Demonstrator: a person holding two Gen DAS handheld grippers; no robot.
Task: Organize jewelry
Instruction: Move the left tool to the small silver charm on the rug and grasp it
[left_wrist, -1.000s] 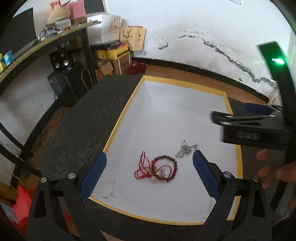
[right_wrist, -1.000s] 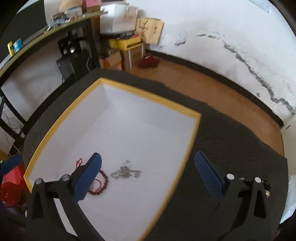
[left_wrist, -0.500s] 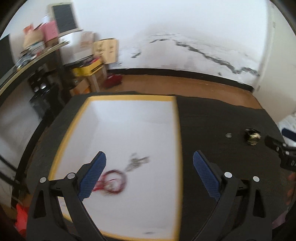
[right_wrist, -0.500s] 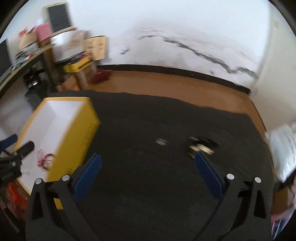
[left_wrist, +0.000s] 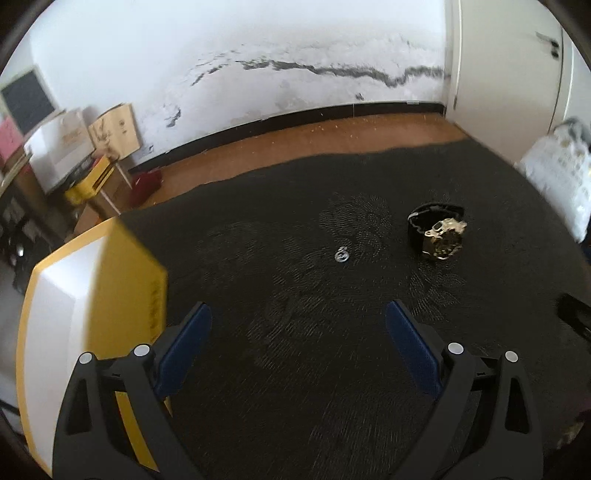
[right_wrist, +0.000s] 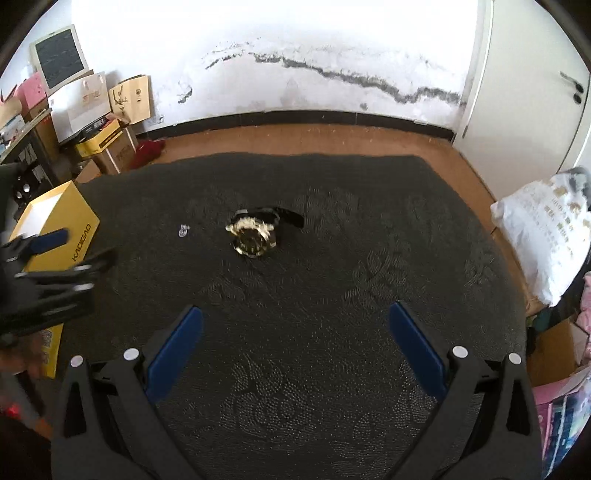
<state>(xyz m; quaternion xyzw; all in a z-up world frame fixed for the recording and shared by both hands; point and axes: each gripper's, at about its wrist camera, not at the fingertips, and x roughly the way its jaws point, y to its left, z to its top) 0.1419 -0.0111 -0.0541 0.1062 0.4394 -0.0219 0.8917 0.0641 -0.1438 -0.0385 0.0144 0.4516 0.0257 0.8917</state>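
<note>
A gold watch with a black strap (left_wrist: 439, 236) lies on the dark patterned table cloth (left_wrist: 295, 369); it also shows in the right wrist view (right_wrist: 255, 236). A small silver ring (left_wrist: 341, 254) lies left of it, also in the right wrist view (right_wrist: 183, 230). The yellow box with white lining (left_wrist: 74, 295) stands at the left; its contents are hidden. My left gripper (left_wrist: 297, 347) is open and empty, above the cloth beside the box. My right gripper (right_wrist: 293, 345) is open and empty, short of the watch. The left gripper also shows at the left of the right wrist view (right_wrist: 48, 258).
Beyond the table are a wooden floor and a stained white wall. Cardboard boxes and bags (right_wrist: 99, 110) stand at the back left. A white printed bag (right_wrist: 546, 229) lies at the table's right edge.
Both grippers have swung right, away from over the box and its bracelets, and now face the watch and ring on the cloth. Both stayed open and empty.
</note>
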